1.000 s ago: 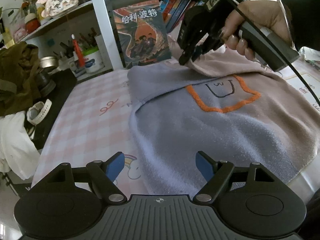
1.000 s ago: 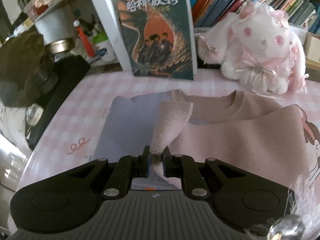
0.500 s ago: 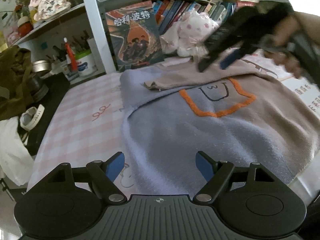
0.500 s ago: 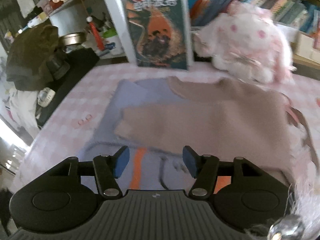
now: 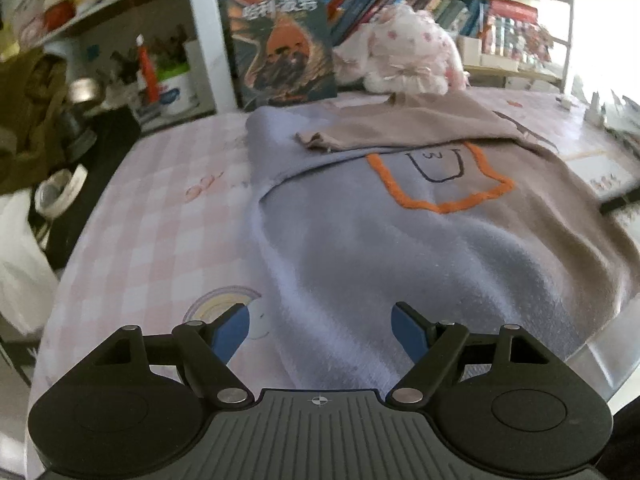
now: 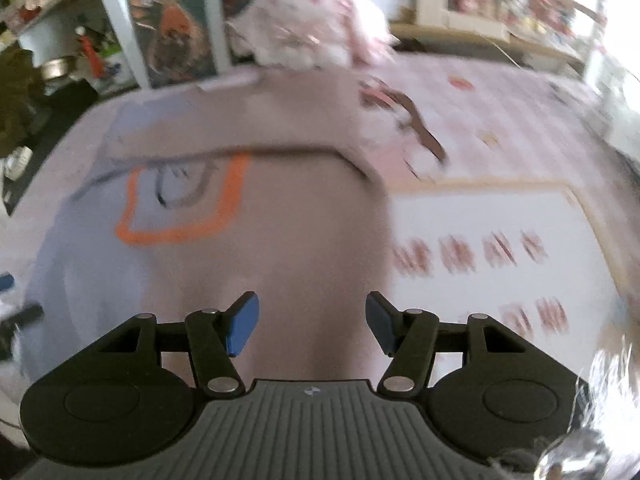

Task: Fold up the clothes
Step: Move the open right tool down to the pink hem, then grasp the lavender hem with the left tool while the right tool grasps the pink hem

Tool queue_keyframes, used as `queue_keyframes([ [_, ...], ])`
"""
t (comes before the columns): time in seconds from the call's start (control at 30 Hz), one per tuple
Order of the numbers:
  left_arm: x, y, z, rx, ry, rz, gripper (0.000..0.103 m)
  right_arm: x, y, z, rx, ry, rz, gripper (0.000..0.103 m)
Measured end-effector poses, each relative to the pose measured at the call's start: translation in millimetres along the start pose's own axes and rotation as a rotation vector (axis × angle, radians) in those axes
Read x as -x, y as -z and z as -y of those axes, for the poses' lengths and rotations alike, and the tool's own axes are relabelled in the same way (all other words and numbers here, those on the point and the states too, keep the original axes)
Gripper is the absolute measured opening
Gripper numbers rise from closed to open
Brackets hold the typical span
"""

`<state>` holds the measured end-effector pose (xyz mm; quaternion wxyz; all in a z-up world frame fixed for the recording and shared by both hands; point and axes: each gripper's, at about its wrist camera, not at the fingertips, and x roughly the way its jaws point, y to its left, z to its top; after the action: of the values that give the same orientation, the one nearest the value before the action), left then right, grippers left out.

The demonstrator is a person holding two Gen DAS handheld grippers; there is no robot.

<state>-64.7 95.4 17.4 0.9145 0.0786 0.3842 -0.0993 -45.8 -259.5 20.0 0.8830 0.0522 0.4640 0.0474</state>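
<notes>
we had just let the sleeve (image 5: 400, 128) go at twelve o'clock on the sweater (image 5: 380, 248); our right claw (image 6: 312, 322) (empty) and left claw (image 5: 320, 330) gaped, so that fold looked done.

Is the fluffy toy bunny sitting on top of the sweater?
No, the bunny sits behind the sweater, by the books.

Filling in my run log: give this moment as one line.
task: fold clothes | sweater: sleeve folded across | left gripper: open, empty | right gripper: open, empty
</notes>
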Motion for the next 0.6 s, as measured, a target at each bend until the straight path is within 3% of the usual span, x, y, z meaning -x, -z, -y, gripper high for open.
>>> queue_keyframes([
  [0.27,3,3,-14,0.133,0.038,-0.041,0.078,15,41,19,-0.096,0.001,-0.051,0.055],
  [0.6,-4,11,-28,0.269,0.048,-0.096,0.037,16,55,17,-0.100,0.015,-0.048,0.045],
])
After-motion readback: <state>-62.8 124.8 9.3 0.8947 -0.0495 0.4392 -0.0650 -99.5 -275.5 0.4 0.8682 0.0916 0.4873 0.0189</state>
